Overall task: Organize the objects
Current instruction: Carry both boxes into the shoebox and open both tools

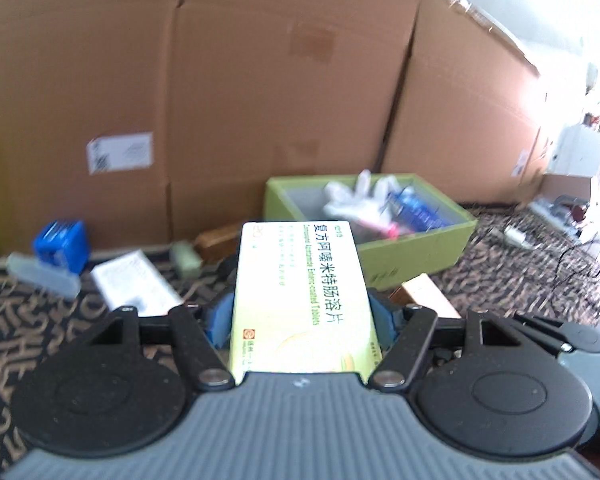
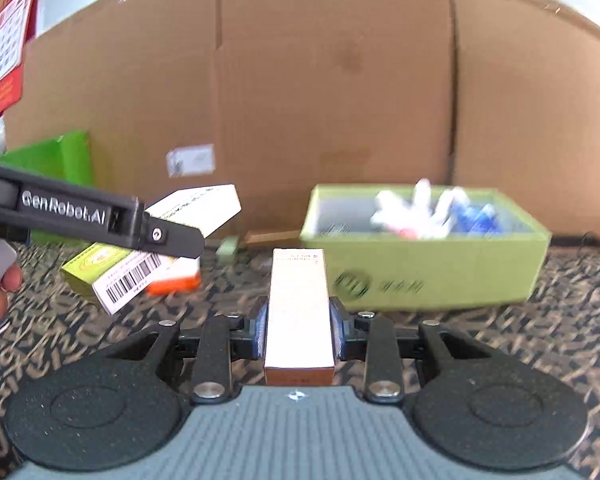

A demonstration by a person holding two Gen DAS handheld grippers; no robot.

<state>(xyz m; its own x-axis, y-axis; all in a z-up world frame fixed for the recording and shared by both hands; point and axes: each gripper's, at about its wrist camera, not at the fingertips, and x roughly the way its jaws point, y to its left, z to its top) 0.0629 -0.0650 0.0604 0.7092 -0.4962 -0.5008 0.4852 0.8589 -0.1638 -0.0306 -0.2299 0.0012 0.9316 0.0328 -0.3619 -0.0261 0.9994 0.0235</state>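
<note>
My left gripper (image 1: 302, 316) is shut on a pale green and white medicine box (image 1: 300, 288) with Chinese print, held above the patterned table. My right gripper (image 2: 299, 328) is shut on a narrow tan box (image 2: 298, 312), also held above the table. An open light green tray box (image 1: 416, 248) lies ahead of the left gripper, holding a white glove (image 1: 360, 196) and a blue packet (image 1: 416, 208). In the right wrist view the tray box (image 2: 440, 276) is ahead and to the right, and the left gripper (image 2: 168, 236) with its medicine box (image 2: 192, 208) is at the left.
Large cardboard boxes (image 1: 260, 92) wall off the back. On the table to the left lie a blue box (image 1: 62, 246), a clear container (image 1: 44, 276), a white leaflet (image 1: 136, 284) and a small green item (image 1: 186, 258). An orange-edged box (image 2: 176, 280) lies under the left gripper.
</note>
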